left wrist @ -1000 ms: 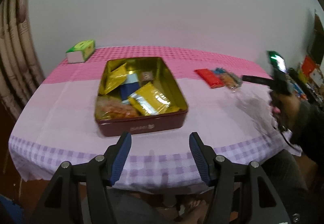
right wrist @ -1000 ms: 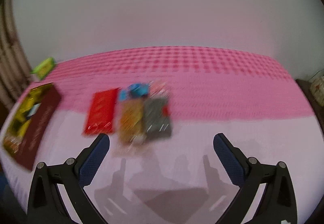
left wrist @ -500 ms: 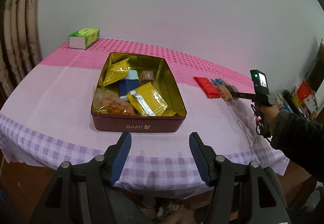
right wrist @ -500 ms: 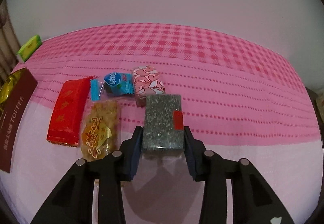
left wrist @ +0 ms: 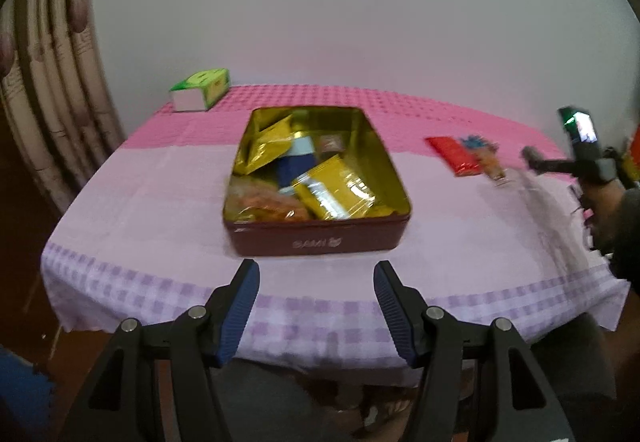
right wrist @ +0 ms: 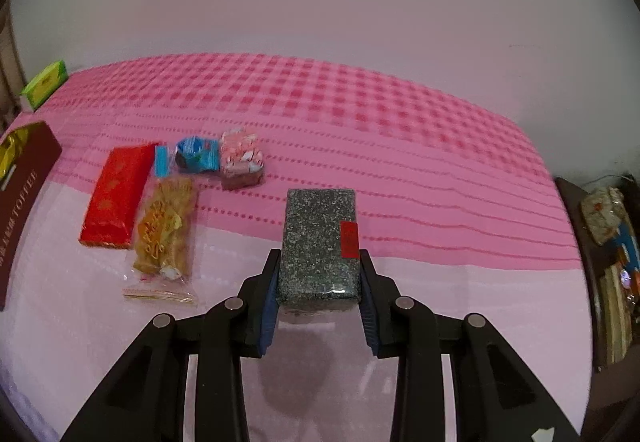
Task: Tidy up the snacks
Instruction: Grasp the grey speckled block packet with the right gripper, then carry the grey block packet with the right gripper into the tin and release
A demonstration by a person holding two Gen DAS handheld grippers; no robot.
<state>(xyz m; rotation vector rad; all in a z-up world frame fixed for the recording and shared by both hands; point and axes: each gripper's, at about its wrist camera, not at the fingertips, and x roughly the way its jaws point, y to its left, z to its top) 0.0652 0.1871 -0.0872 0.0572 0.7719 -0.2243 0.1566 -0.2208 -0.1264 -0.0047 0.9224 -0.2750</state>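
My right gripper (right wrist: pixel 319 268) is shut on a dark speckled snack block (right wrist: pixel 318 238) with a red label and holds it above the pink tablecloth. To its left lie a red packet (right wrist: pixel 114 196), an orange snack in clear wrap (right wrist: pixel 164 230), a blue candy (right wrist: pixel 194 156) and a pink wrapped candy (right wrist: pixel 241 158). My left gripper (left wrist: pixel 316 290) is open and empty, in front of an open maroon tin (left wrist: pixel 316 238) that holds gold packets and other snacks. The right gripper (left wrist: pixel 532 156) also shows at the right of the left wrist view.
A green tissue box (left wrist: pixel 200 88) stands at the table's far left corner. A curtain (left wrist: pixel 48 94) hangs at the left. The tin's side (right wrist: pixel 20 202) shows at the left edge of the right wrist view. Clutter (right wrist: pixel 612 234) lies beyond the table's right edge.
My right gripper closed on the dark speckled block and has lifted it off the cloth, away from the other snacks. My left gripper stays open while its view shifted slightly.
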